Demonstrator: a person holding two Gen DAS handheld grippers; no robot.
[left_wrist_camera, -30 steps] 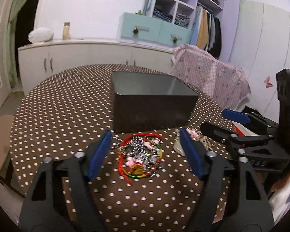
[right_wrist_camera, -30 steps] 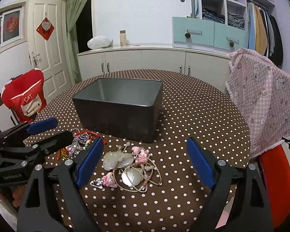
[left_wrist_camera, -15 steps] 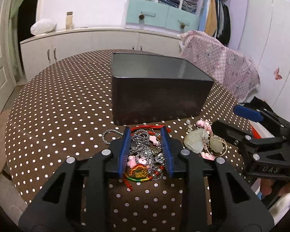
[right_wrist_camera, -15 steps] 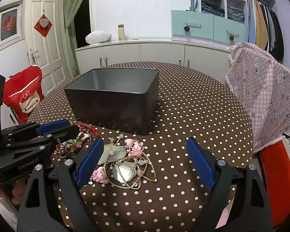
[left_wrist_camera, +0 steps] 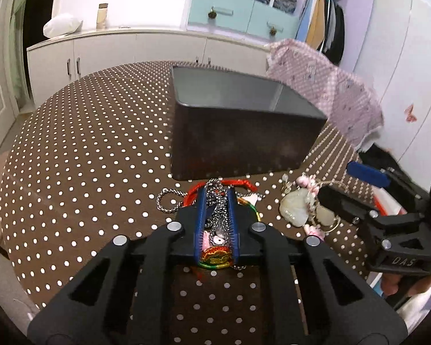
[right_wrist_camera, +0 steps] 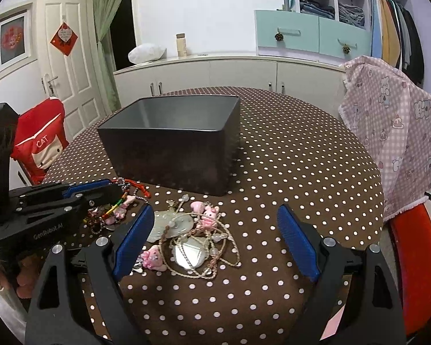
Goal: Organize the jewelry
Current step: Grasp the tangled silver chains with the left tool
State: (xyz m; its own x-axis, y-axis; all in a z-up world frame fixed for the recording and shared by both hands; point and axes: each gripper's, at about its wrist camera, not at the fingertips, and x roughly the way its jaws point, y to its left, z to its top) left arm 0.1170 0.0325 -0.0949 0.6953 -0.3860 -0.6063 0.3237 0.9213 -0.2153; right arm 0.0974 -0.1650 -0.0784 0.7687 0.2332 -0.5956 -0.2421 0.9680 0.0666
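Observation:
My left gripper (left_wrist_camera: 217, 192) is closing hard on a tangled bundle of jewelry (left_wrist_camera: 215, 218): silver chains, a red cord, pink charms and a rainbow-edged pendant squeezed between its blue pads. The bundle rests on the table just in front of the dark rectangular box (left_wrist_camera: 238, 141). In the right wrist view the left gripper (right_wrist_camera: 106, 188) lies at the left over the same bundle (right_wrist_camera: 115, 210). A second pile (right_wrist_camera: 192, 238) of pale jade pendants, pink charms and beige cord lies between the wide-open pads of my right gripper (right_wrist_camera: 215, 211). The box (right_wrist_camera: 172, 155) shows a bare grey inside.
A round table carries a brown white-dotted cloth (right_wrist_camera: 301, 158). A chair with a red "CAT" cover (right_wrist_camera: 40, 143) stands to the left, and a pink chequered cloth (right_wrist_camera: 393, 132) hangs over a chair to the right. White cabinets (right_wrist_camera: 215, 72) line the back wall.
The left gripper's jaws have gone from wide apart to clamped on the chain bundle, and it has tipped slightly toward the box. The right gripper has stayed open over its pile.

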